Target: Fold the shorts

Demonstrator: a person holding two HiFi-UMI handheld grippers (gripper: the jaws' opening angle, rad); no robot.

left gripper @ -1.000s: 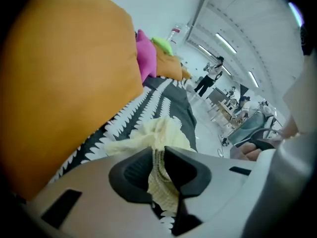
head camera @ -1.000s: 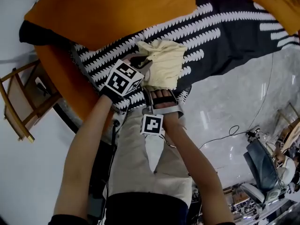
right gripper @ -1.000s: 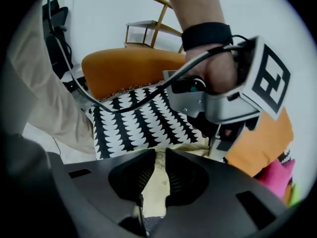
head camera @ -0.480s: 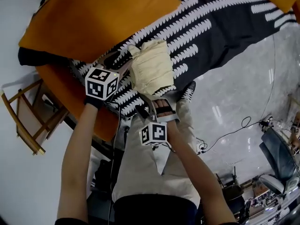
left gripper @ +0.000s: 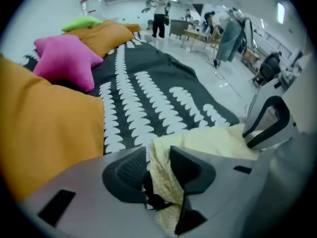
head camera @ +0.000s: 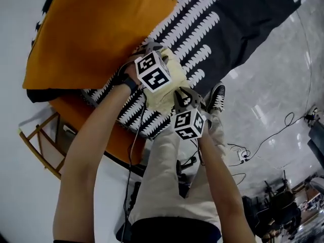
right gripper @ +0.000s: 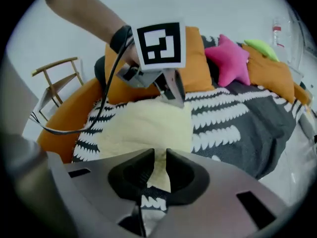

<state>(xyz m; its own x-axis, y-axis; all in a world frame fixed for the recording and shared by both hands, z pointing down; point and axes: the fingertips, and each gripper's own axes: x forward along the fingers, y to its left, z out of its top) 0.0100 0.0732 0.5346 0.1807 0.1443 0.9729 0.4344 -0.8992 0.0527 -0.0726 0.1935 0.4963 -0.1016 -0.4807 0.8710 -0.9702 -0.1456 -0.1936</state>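
Note:
The pale yellow shorts (head camera: 161, 97) lie folded in a small bundle on the black-and-white patterned blanket (head camera: 212, 29), largely hidden in the head view under both marker cubes. My left gripper (left gripper: 158, 165) points steeply down at the bundle's far edge. Its jaws are closing, with a fold of the shorts (left gripper: 213, 143) pinched between the pads. My right gripper (right gripper: 159, 167) stands at the near edge, also closing, and a narrow strip of the shorts (right gripper: 148, 123) is caught between its pads. The left gripper's cube (right gripper: 158, 43) shows across the bundle.
An orange cushion (head camera: 96, 29) borders the blanket on the left. A wooden chair (head camera: 43, 146) stands beside the bed. A pink star pillow (left gripper: 64, 58) and a green one (left gripper: 81, 23) lie farther along. Cables (head camera: 273, 130) trail on the grey floor, and people stand in the background.
Both grippers let go of the shorts and drew off to the bundle's left and near sides. Now they are back over it with cloth between their jaws.

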